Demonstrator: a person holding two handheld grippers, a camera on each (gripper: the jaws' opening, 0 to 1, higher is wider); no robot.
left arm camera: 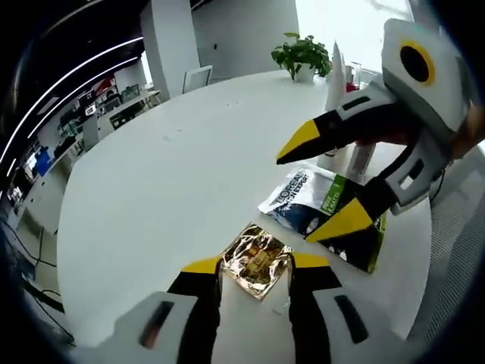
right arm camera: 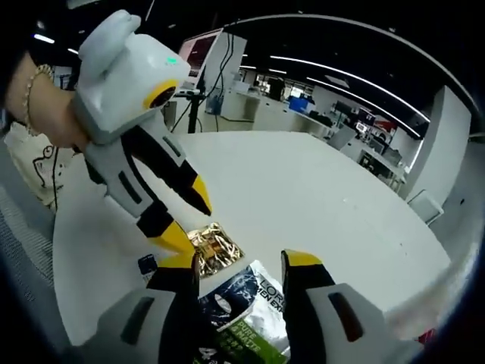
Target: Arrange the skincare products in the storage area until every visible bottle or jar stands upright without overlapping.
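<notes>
The left gripper point(left arm camera: 254, 265) was nearest in the left gripper view, its two yellow-tipped jaws spread apart with nothing gripped, the tips reaching the near corner of a crinkled gold sachet point(left arm camera: 256, 258) that lay flat on the round white table point(left arm camera: 151, 197). Whether the tips touched the sachet I could not tell. Just beyond the sachet, to its right, lay a dark L'Oréal packet point(left arm camera: 311, 201) with a green label, also flat. The right gripper point(left arm camera: 327, 186) came into that view from the right, jaws released wide, one tip above the packet's far edge and the other over its near green end. Behind it a white tube point(left arm camera: 336, 72) stood upright near the table's far edge, beside a potted plant point(left arm camera: 303, 54); other items stood with the tube, but the gripper hid most of them.

In the right gripper view the right gripper point(right arm camera: 239, 262) stood with its jaws wide over the packet point(right arm camera: 246, 303), which lay between them, ungrasped. The sachet point(right arm camera: 214, 246) lay just past the packet. The left gripper point(right arm camera: 189, 220) reached in from the left, held by a hand wearing a bead bracelet point(right arm camera: 32, 83), its jaws parted and the lower tip close by the sachet's edge. An office with desks and ceiling light strips spread behind the table.
</notes>
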